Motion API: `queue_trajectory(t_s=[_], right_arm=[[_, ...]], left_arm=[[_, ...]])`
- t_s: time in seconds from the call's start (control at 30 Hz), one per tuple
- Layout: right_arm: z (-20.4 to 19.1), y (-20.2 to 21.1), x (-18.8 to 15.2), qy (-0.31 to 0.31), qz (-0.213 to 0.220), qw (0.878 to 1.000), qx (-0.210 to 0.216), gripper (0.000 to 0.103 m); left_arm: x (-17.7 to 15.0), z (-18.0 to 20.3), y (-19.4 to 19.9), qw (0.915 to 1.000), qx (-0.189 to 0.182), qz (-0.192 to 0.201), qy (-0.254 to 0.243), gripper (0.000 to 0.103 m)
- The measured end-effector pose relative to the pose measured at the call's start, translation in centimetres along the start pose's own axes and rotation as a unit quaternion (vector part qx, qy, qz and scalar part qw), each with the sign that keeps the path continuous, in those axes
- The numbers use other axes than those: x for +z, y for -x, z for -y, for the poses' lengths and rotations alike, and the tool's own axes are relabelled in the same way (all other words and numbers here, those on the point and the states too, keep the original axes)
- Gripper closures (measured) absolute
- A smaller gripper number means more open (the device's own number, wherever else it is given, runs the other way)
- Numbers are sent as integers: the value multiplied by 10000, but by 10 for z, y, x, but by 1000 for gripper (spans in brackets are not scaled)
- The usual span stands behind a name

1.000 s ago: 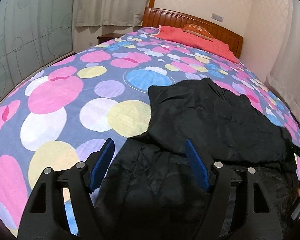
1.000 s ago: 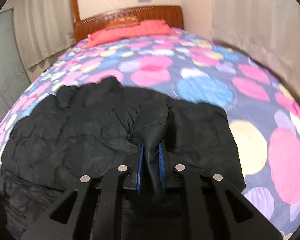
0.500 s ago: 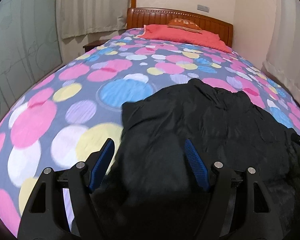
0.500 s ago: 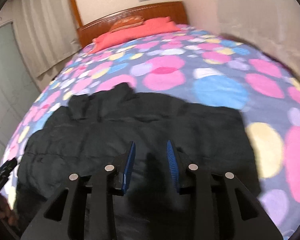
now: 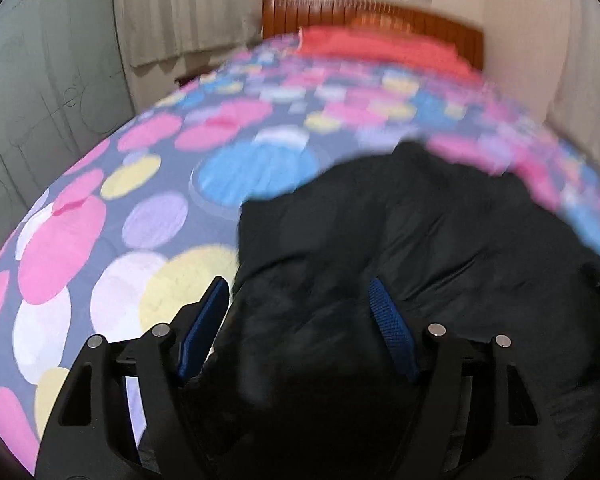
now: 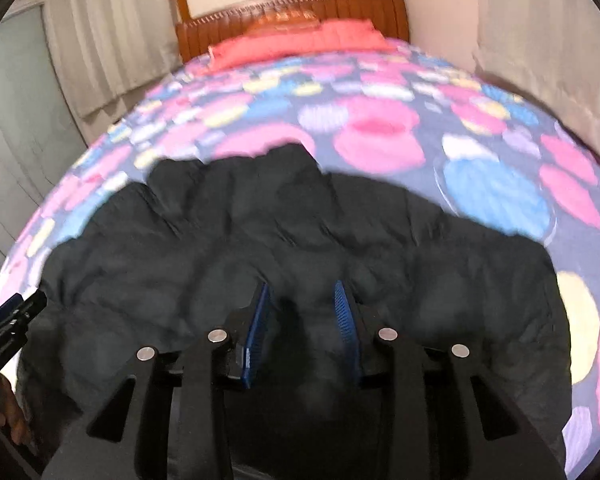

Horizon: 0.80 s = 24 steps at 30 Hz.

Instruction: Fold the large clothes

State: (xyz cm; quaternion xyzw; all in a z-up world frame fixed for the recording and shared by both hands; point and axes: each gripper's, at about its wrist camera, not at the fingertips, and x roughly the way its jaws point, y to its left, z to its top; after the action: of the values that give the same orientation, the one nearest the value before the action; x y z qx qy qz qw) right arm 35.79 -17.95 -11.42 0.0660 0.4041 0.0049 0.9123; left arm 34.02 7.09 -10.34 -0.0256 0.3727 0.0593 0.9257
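Note:
A black puffer jacket (image 5: 420, 232) lies spread flat on the spotted bed cover (image 5: 100, 240). My left gripper (image 5: 297, 282) hovers open over the jacket's left edge, with its jaws wide and nothing pressed between the blue pads. In the right wrist view the jacket (image 6: 220, 240) fills the lower half. My right gripper (image 6: 301, 285) hangs above its middle, jaws a small way apart and holding no cloth. The left gripper (image 6: 16, 312) shows at that view's left edge, with a hand (image 6: 4, 412) below it. Both views are blurred.
The bed cover (image 6: 380, 140) stretches far beyond the jacket to red pillows (image 6: 300, 40) and a wooden headboard (image 6: 292, 4). Curtains (image 5: 188, 12) and a frosted glass door (image 5: 40, 100) stand to the left, and a pale wall (image 6: 540, 60) to the right.
The right gripper let go of the raised fold of jacket and its jaws parted; the fold now lies flat. The left gripper moved right, from over the bed cover onto the jacket's left edge.

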Motion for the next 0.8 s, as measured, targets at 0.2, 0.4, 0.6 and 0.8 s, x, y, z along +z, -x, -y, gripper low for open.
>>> queue_trajectory(t_s=[0.2,0.4,0.6,0.8], right_arm=[[-37,-48,1,311,-441,9985,107,62],[-27,-32,-4,225,-411,9988,154,61],[-3,-11,-39,268,-343,9980,-448,54],[6,12,-42,125,-176,9997,-107,53]], left_arm=[[6,45,-27,9980,-545,-200,-256,30],[-5,48,-40,9960,-585,-609,-305,30],[-24,35,-36,9955,-652,-683,-106,29],[-22,34,-27,9952,-669,-683,-204,29]])
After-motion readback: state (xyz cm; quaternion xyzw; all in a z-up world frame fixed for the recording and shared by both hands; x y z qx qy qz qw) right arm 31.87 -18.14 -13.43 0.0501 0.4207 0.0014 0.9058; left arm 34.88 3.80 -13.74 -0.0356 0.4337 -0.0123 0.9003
